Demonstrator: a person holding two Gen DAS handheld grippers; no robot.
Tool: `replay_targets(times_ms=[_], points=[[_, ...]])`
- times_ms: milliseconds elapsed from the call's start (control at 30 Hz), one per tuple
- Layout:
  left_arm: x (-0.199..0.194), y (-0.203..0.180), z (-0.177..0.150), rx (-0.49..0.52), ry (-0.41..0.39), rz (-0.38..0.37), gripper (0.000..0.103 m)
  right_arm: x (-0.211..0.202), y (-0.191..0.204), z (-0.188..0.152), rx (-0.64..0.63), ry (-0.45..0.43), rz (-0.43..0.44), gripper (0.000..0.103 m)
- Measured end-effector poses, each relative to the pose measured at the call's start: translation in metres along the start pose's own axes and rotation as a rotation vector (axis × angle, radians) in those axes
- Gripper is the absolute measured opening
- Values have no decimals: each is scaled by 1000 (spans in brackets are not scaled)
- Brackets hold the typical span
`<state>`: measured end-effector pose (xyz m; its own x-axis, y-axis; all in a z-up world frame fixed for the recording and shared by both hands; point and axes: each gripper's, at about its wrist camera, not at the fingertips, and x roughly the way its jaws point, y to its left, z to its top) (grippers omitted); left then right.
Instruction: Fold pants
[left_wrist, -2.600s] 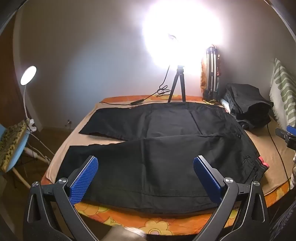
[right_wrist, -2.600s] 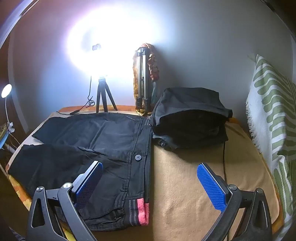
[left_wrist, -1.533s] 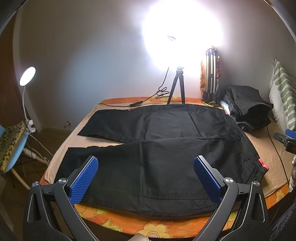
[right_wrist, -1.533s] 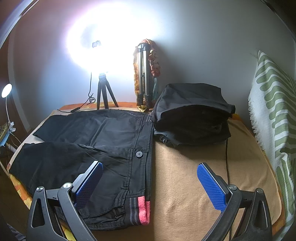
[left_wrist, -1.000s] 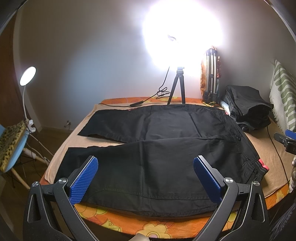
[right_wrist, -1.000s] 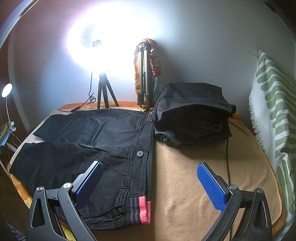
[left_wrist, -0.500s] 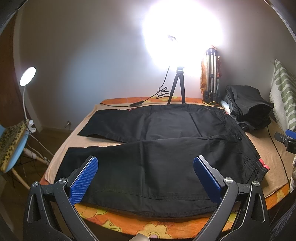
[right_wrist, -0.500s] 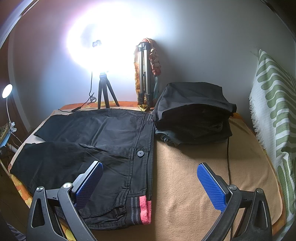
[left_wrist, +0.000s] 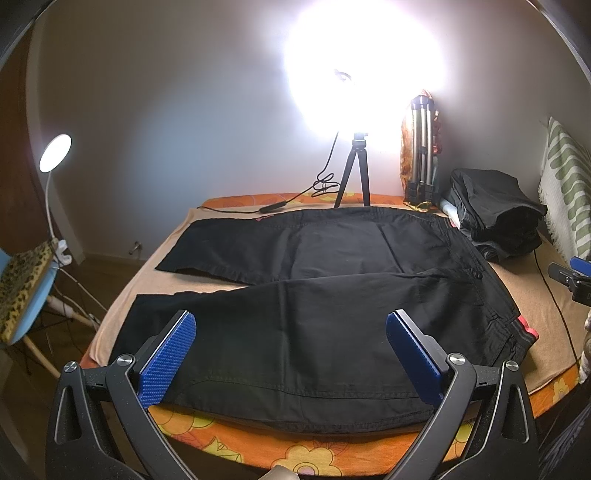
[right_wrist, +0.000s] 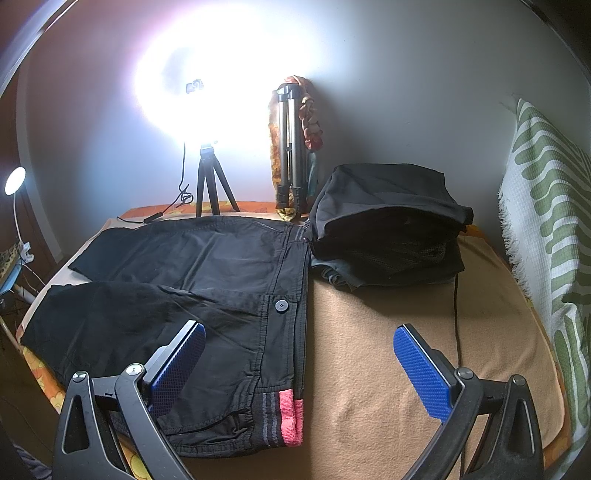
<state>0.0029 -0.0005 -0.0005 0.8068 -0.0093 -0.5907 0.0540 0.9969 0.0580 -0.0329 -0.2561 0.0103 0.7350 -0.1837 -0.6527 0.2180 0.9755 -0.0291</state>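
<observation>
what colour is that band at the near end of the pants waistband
Pink-red, beside grey stripes, on the black pants; the band shows best in the right wrist view.

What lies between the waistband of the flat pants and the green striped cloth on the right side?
In the right wrist view, bare tan blanket crossed by a thin black cable lies between the pants and the striped cloth.

A ring light (left_wrist: 364, 55), tripod (right_wrist: 290, 147) and folded dark clothes (right_wrist: 388, 218).

Glare swallows the ring light (left_wrist: 364, 66) head; the right gripper (left_wrist: 570, 275) is cut by the frame edge; the pants (right_wrist: 177, 295) hem hides behind fingers (right_wrist: 177, 363)
</observation>
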Motion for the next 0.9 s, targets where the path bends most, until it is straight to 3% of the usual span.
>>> replay_targets(times_ms=[900], points=[[19,10,1,-25,35,1,102,13,5,9,25,25,28,103]])
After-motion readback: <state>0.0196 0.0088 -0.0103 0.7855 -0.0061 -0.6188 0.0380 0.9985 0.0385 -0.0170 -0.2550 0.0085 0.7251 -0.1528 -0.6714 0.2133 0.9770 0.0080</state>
